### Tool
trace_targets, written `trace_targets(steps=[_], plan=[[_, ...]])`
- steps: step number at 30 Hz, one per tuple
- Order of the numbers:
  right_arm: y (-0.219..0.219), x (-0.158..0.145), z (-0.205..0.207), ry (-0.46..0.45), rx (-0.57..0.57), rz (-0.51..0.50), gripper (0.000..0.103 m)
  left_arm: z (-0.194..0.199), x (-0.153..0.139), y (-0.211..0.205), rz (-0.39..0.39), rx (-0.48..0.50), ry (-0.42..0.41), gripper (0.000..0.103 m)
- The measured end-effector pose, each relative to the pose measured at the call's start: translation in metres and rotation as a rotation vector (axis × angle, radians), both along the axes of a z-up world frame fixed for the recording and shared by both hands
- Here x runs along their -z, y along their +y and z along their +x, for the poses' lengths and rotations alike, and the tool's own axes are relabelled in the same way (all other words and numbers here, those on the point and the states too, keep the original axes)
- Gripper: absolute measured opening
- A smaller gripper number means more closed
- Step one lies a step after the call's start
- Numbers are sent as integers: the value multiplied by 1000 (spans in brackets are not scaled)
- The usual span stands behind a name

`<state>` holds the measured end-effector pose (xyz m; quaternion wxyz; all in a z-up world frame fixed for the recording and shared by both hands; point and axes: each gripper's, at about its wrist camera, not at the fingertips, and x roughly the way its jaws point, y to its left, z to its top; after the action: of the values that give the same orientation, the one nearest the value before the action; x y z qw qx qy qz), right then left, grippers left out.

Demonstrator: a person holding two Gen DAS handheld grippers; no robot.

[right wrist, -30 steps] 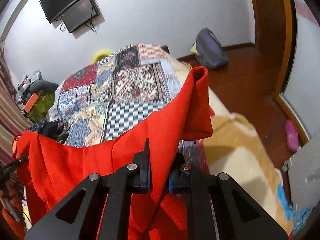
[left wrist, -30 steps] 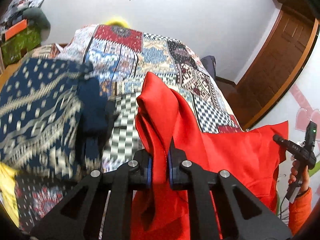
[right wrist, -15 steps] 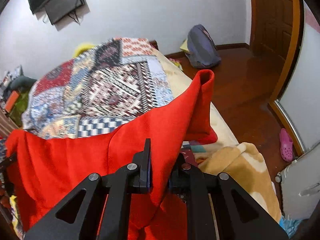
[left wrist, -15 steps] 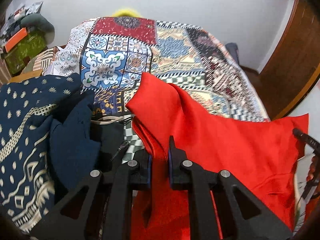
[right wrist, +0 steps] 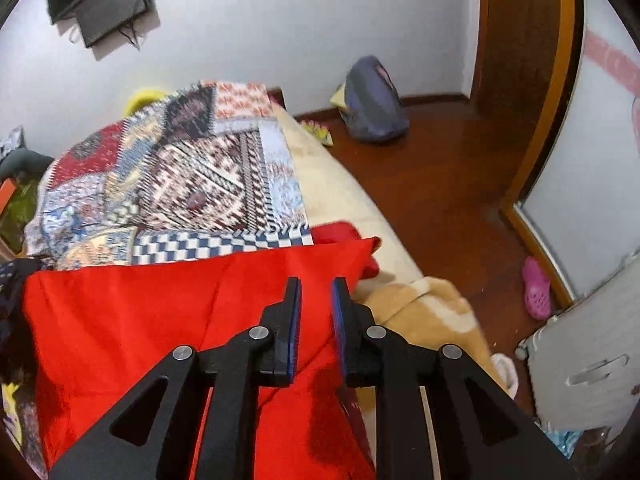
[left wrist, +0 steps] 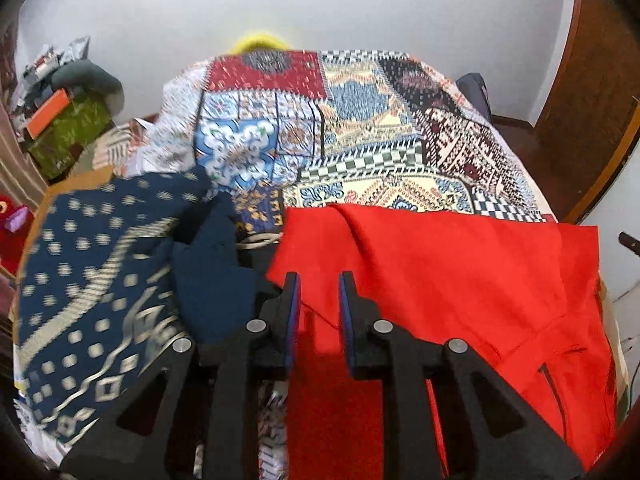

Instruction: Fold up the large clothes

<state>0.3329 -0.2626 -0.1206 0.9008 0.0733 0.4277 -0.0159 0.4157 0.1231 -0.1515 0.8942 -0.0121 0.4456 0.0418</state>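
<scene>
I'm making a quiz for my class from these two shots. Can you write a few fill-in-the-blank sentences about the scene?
1. The garment spread on the bed is ____ in colour.
2. Both the left tool and the right tool have their jaws ____.
3. On the wooden floor by the wall lies a single ____ shoe.
4. In the left view, a dark ____ patterned cloth lies beside the garment.

Missing words: red; open; pink; blue
</scene>
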Motion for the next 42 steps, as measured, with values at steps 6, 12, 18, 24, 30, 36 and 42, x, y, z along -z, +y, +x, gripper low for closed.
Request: trace_targets(steps=[6, 12, 18, 24, 30, 36, 42], plan=[[10, -52, -63, -123, -63, -56, 50, -47, -36, 1, -47, 19, -45, 35], [24, -63, -111, -142, -140, -88, 70, -108, -52, 2, -61, 48, -54, 57], [32, -41, -147, -90, -190, -114, 74, -159, -37, 4, -87, 78, 15, 66], [27, -6, -174, 23, -180, -91, 74, -204, -1, 13, -171, 60, 102, 66], [17, 30, -202, 127, -131, -47, 74, -236, 44, 18, -259, 35, 203, 66], [-3, 53, -224, 191, -46, -5, 74, -255, 80, 24, -347, -9, 289, 66], [-20, 64, -239, 207, 14, 41, 74, -274, 97, 23, -457, -50, 296, 66]])
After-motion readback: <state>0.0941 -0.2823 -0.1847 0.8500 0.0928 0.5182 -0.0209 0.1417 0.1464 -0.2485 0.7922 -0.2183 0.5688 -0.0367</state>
